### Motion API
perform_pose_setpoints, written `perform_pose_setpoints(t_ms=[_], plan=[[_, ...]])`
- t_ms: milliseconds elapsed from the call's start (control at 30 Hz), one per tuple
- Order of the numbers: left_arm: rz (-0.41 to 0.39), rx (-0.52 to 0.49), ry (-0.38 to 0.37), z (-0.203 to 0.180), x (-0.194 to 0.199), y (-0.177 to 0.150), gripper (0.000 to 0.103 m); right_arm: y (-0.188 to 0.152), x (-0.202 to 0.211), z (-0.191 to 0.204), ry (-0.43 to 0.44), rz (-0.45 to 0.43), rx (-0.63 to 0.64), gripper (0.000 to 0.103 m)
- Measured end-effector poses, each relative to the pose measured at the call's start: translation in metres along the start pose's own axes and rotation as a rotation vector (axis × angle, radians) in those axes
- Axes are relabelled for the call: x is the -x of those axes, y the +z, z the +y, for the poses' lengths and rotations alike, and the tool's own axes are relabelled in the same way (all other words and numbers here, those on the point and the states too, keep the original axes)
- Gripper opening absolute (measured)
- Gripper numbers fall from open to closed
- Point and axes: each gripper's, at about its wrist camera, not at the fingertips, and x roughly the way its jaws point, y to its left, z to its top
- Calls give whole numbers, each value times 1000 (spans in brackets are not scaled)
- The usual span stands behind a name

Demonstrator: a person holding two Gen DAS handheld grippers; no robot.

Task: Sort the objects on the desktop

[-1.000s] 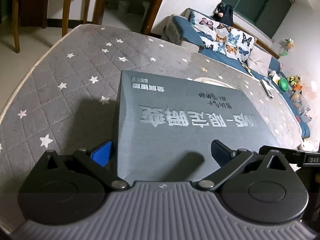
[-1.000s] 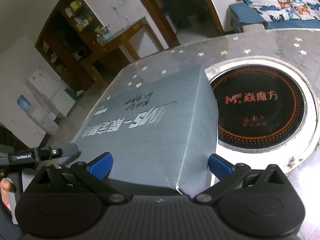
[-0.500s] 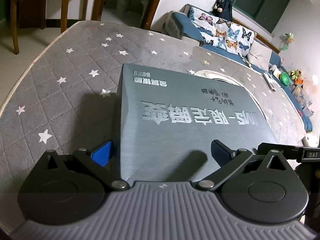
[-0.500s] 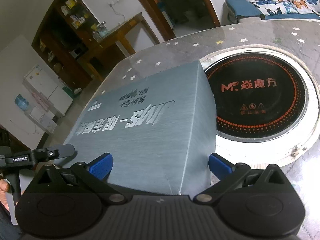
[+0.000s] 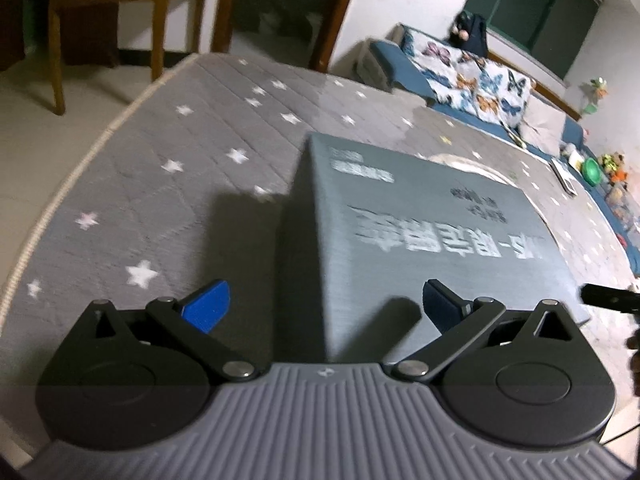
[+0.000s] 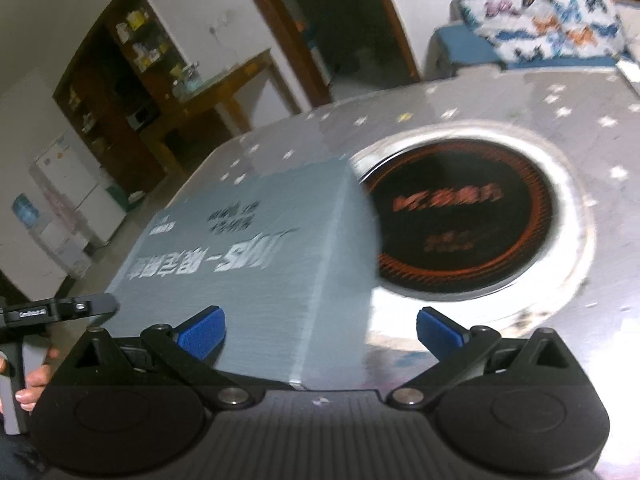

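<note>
while your left tongs (image 5: 325, 305) and right tongs (image 6: 320, 332) both gape wide, each straddles a near corner of the grey box (image 5: 420, 232), which lies flat on the star-patterned bench (image 5: 180, 168) beside the round cooktop (image 6: 464, 220).

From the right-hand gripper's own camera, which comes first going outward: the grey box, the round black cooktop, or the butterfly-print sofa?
From the right gripper, nearest first:
1. Grey box, just ahead, its corner between the open fingers, mostly to the left.
2. Round black cooktop, set in the table beyond the box, to the right.
3. Butterfly-print sofa, past the table's far edge, upper right.
</note>
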Motion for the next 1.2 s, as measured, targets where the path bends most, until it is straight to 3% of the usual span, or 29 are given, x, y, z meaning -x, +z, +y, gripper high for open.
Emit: perform_pose_setpoints(t_ms=[267, 367, 500, 867, 1200], plan=[[-118, 22, 172, 46, 6, -1, 103, -5, 41, -69, -290, -158, -87, 103], [-168, 54, 144, 62, 9, -2, 103, -9, 49, -99, -390, -196, -158, 103], [-181, 84, 188, 78, 1, -1, 103, -14, 58, -135, -515, -243, -234, 103], [-153, 132, 245, 97, -37, 3, 103, -29, 51, -172, -658, -239, -252, 103], [-110, 38, 287, 87, -67, 3, 103, -34, 37, -179, -730, -225, -221, 103]])
